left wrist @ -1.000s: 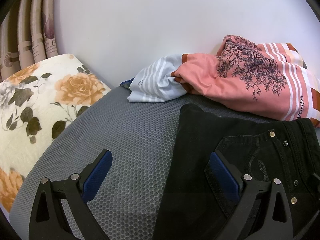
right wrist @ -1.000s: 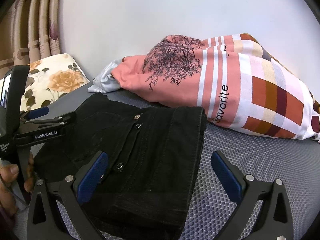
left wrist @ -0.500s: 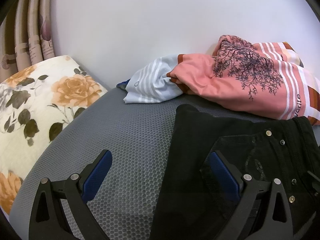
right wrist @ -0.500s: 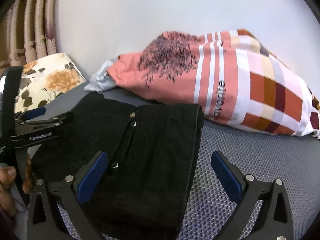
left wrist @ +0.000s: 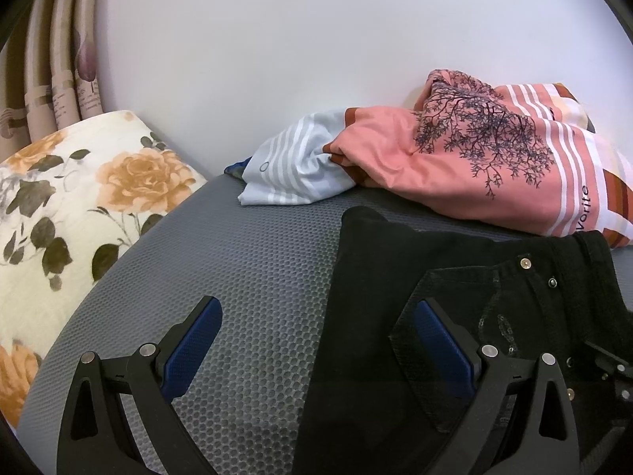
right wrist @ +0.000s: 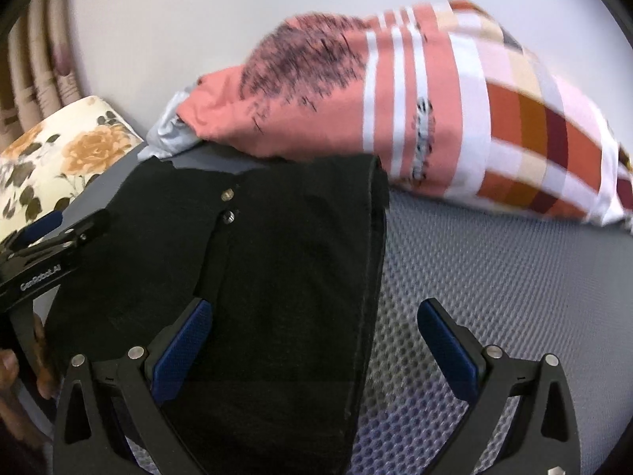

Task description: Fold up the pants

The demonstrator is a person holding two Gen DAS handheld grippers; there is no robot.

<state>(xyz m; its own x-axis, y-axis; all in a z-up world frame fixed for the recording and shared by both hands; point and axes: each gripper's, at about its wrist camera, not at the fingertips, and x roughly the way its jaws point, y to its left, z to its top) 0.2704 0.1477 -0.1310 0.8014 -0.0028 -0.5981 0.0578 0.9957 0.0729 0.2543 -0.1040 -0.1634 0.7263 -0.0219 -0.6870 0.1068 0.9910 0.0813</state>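
I see the pants [right wrist: 277, 269] lying in a compact fold on the mat [left wrist: 245, 277]; I judge little remains. Both grippers, left [left wrist: 316, 340] and right [right wrist: 312, 336], gape wide, holding nothing.

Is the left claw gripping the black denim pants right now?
No. The left claw is open, one finger over bare grey mesh mattress, the other over the black denim pants.

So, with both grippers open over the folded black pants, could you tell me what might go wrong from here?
1. The pants lie right against the pink pillow, so a push or lift could snag it.
2. The right gripper straddles the stacked edge; closing there may catch only the top layers and undo the fold.
3. The left gripper sits half over the grey mat, so it could pinch mat rather than cloth.
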